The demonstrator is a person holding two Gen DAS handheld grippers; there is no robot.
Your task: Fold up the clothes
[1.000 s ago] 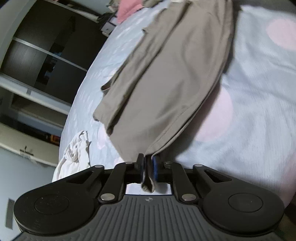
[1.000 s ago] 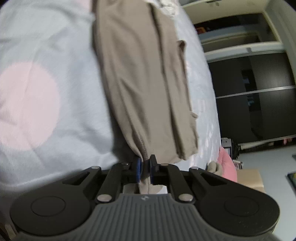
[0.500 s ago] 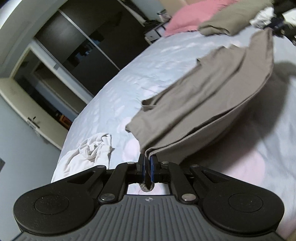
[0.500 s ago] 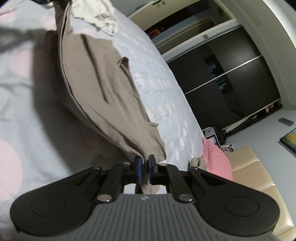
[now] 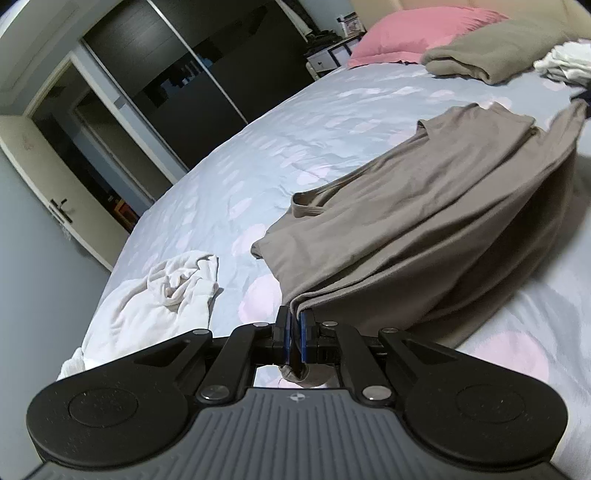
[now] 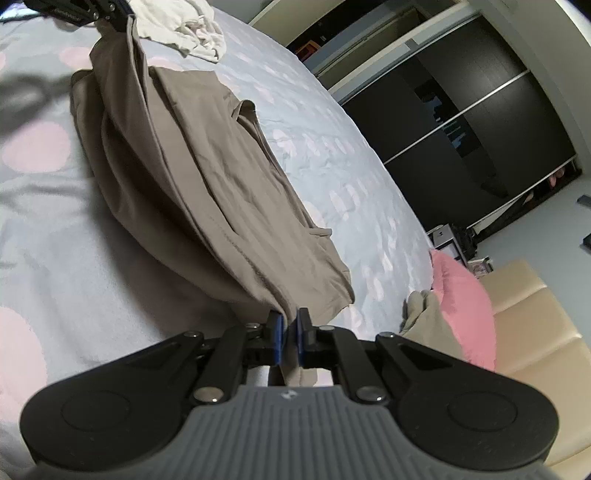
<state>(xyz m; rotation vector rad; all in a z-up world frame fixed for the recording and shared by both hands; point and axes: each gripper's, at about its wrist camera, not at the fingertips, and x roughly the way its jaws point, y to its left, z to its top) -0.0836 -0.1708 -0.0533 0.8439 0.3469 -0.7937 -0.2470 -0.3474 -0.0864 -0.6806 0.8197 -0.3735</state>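
Note:
A taupe garment is stretched between both grippers over the pale blue bedspread with pink dots. My left gripper is shut on one corner of its edge, cloth pinched between the blue pads. My right gripper is shut on the opposite corner of the taupe garment. The held edge is lifted off the bed and the far part with folded-in sleeves lies on the bedspread. In the right wrist view my left gripper shows at the top left, holding the other end.
A crumpled white garment lies on the bed near the left gripper. A folded taupe piece, white clothes and a pink pillow sit by the beige headboard. Dark sliding wardrobe doors stand beyond the bed.
Both grippers rose and rolled with the garment's edge. The cloth hung steeply a second ago; now it lies lower and flatter, stretched across the bed between them.

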